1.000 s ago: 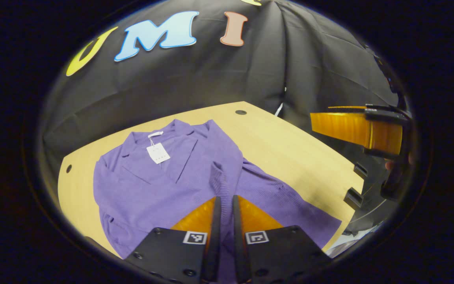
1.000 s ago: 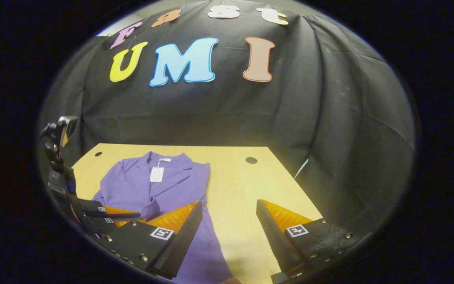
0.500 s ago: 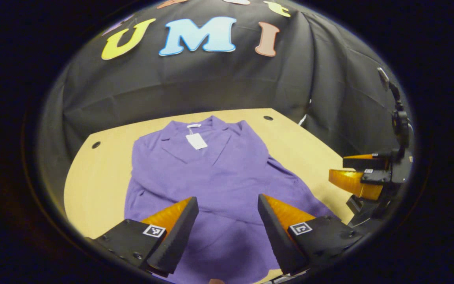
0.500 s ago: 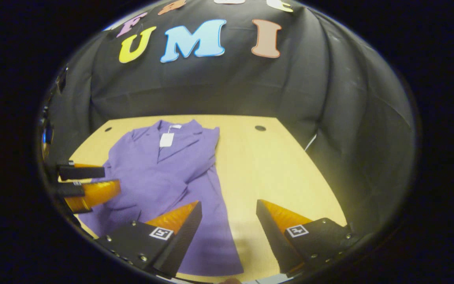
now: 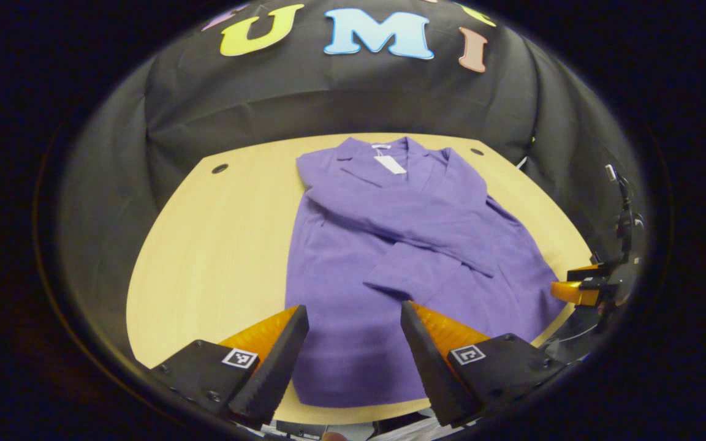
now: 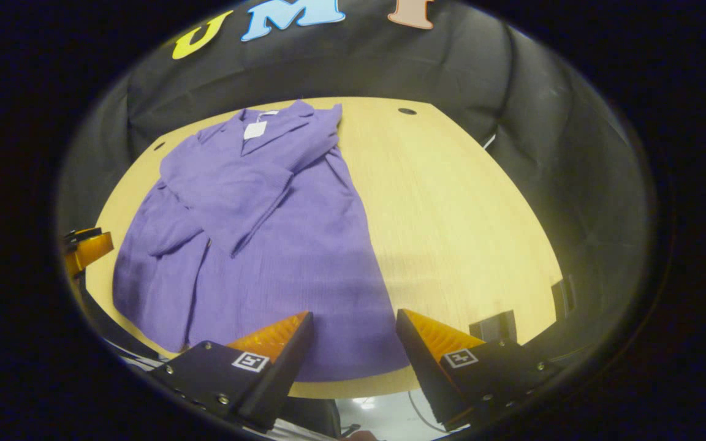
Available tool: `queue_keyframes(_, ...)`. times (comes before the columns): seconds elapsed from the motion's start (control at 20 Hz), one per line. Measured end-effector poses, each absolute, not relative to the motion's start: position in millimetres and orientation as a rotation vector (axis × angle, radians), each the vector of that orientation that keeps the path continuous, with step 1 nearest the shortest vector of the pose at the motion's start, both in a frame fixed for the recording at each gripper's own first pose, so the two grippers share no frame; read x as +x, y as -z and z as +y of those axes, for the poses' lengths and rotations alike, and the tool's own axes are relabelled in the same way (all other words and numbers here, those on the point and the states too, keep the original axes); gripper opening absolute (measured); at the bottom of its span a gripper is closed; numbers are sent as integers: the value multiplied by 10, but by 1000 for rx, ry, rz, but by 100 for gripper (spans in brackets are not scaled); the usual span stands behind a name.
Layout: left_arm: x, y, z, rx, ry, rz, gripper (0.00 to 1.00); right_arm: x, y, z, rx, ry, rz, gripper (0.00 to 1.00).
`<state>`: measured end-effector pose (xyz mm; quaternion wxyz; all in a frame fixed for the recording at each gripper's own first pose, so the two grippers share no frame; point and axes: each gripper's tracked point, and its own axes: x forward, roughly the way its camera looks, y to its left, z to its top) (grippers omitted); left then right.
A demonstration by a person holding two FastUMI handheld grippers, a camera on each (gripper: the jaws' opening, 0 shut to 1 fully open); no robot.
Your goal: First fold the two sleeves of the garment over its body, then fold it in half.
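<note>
left gripper view: the left gripper (image 5: 350,349) hangs above the near hem of the purple garment (image 5: 353,269), jaws spread wide and holding nothing. the garment lies flat on the table (image 5: 206,245), toward the table's right part in this view. its collar (image 5: 383,162), with a white tag (image 5: 388,164), points at the far wall and its hem at the near edge, so the long axis runs from near to far. both sleeves look folded across the body; the top sleeve (image 5: 402,226) slants down from the right shoulder, its cuff near the middle. the right gripper (image 5: 586,285) shows at the garment's right edge; i cannot tell from here how its jaws stand.

right gripper view: the right gripper (image 6: 353,352) hovers over the hem's right corner, jaws apart and empty. the garment lies on the left half of the table, collar far, hem near, long axis slightly tilted to the left. the left gripper (image 6: 86,245) sits at the garment's left edge.

judged from this, the half fold comes next. it should go well if each gripper pinches one hem corner, taking all layers, then both lift level and carry the hem straight along the long axis to the collar. keeping the lift low should stop the sleeves from sliding out.
</note>
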<state>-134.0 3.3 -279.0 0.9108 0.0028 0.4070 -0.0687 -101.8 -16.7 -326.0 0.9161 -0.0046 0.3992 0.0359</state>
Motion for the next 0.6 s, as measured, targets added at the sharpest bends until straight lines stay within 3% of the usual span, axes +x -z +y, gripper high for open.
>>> queue_keyframes(0.6, -1921, 3335, 498, -46, 69, 1029, 99, -1166, 3527, -386, 87, -29, 933, 89)
